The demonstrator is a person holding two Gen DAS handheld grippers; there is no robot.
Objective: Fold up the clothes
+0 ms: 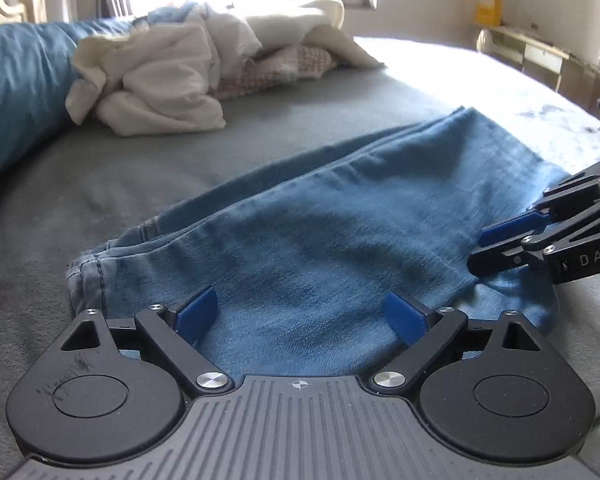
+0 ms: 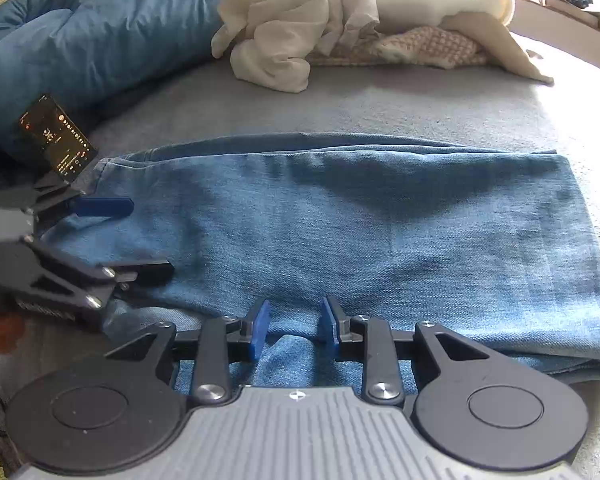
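Here the jeans (image 2: 360, 232) lie flat on the bed (image 2: 380, 104), doubled lengthwise into a long band with the legs stacked and a fold along the right end; whether more folding is due or this is the finished shape, one look cannot settle.

At the left, the left hand-held gripper (image 1: 300, 316) sits low over the denim near the seamed end (image 1: 88, 276), its blue pads spread wide with nothing between them. Denim like this is likely fairly heavy, thick and limp rather than stiff, not slippery and not fragile; it should drape and sag when lifted, so a pinch through both layers near a corner or along the stitched edge looks safest, since a mid-panel pinch may lift only the top layer.

Further right, the right hand-held gripper (image 2: 294, 330) is narrowed over the near edge, a small ridge of cloth rising between its pads, yet a gap shows, so I cannot tell whether it truly grips.

The bed's grey cover looks soft and slightly grippy, likely to drag on the cloth. Behind lie a blue duvet (image 2: 100, 32) at the left, a heap of white and knitted laundry (image 2: 300, 32) in the middle, and a bright window to the right.
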